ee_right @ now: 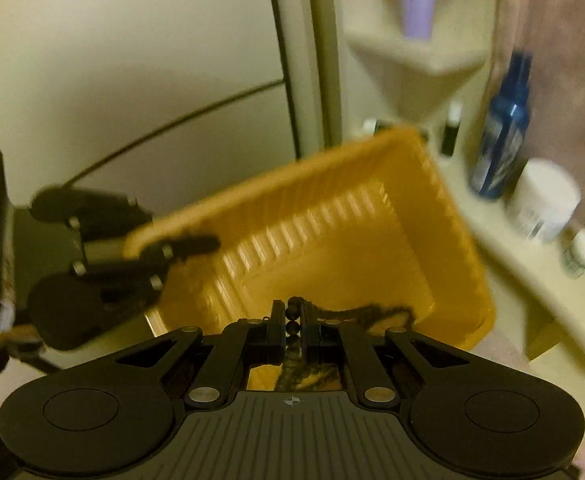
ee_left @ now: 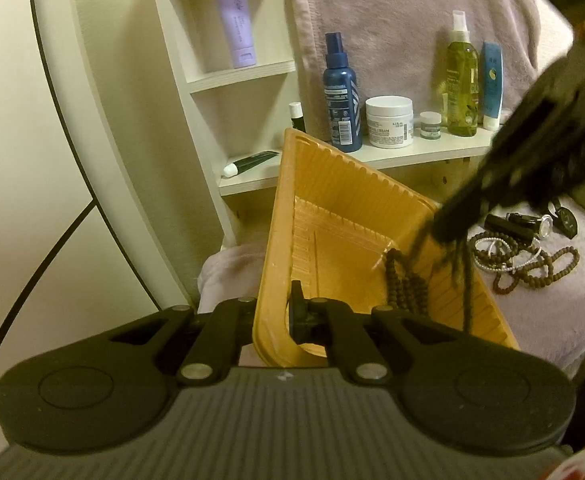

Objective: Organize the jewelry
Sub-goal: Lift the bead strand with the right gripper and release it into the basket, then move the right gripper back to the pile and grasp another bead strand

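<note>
Little of the writing could be read: the white jar (ee_left: 389,121) on the shelf (ee_left: 412,154) carried a word ending in "CREAM", and the labels on the blue spray bottle (ee_left: 342,94), the green bottle (ee_left: 461,80) and the lilac tube (ee_left: 234,24) stayed too small or blurred to make out.

The left gripper (ee_left: 292,314) was clamped on the near rim of the yellow tray (ee_left: 324,208), holding it tilted with one corner raised toward the shelf. The right gripper (ee_right: 292,322) was closed on a string of dark beads (ee_right: 292,314) — three beads showed between its pads — and the rest of that strand (ee_left: 406,284) draped down onto the tray's ribbed floor near its right wall. The tray's left half lay bare, with free room between the beads and the far corner.

To the right of the tray, on the pale cloth (ee_left: 552,304), lay a tangle of more brown beaded strands (ee_left: 532,268) with one white pearl string (ee_left: 492,256) through it; how many brown ones I could not count. Just beyond sat a watch (ee_left: 546,226).
</note>
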`<move>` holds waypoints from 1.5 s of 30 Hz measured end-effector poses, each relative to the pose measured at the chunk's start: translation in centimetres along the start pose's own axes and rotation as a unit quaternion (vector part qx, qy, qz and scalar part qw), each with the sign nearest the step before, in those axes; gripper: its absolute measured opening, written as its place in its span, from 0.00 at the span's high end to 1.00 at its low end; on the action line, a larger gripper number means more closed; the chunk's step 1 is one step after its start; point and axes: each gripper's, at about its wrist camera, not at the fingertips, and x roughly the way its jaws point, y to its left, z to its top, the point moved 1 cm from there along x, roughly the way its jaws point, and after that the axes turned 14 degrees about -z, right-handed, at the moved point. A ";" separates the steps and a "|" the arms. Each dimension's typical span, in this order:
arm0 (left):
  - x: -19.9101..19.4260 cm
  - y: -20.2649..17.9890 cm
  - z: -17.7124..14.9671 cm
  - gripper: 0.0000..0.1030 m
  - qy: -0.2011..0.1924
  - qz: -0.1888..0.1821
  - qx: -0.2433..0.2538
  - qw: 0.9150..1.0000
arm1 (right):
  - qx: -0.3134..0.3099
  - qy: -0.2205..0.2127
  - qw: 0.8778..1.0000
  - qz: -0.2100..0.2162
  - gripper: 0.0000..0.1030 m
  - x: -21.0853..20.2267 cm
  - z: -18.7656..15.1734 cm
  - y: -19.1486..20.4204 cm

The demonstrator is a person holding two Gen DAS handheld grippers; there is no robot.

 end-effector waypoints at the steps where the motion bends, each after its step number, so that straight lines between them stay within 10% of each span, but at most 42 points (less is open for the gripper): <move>1: 0.0 -0.1 0.0 0.96 0.000 0.001 0.000 1.000 | -0.001 0.002 1.000 0.001 0.94 0.0 -0.6 0.3; 8: 0.0 0.0 -0.1 0.96 0.002 0.001 -0.001 1.000 | 0.009 0.015 1.000 0.017 0.89 2.6 -2.0 -0.1; 12: 0.0 0.1 -0.1 0.96 0.003 0.000 -0.004 1.000 | 0.042 0.002 0.999 0.014 0.46 2.1 -2.3 -1.5; 22: 0.1 0.1 0.0 0.96 0.004 0.000 -0.004 1.000 | 0.137 -0.104 0.981 -0.086 0.46 -4.7 -8.6 -5.3; 33: 0.2 0.2 -0.1 0.96 0.005 0.000 -0.005 1.000 | 0.309 -0.095 0.906 -0.273 0.46 -9.7 -21.6 -11.8; 39: 0.2 0.1 -0.1 0.96 0.006 0.003 -0.005 1.000 | 0.320 -0.053 0.902 -0.286 0.48 -7.3 -24.8 -11.6; 45: 0.2 -0.1 0.1 0.96 0.008 0.006 -0.002 1.000 | 0.311 -0.052 0.904 -0.288 0.77 -5.2 -24.6 -12.0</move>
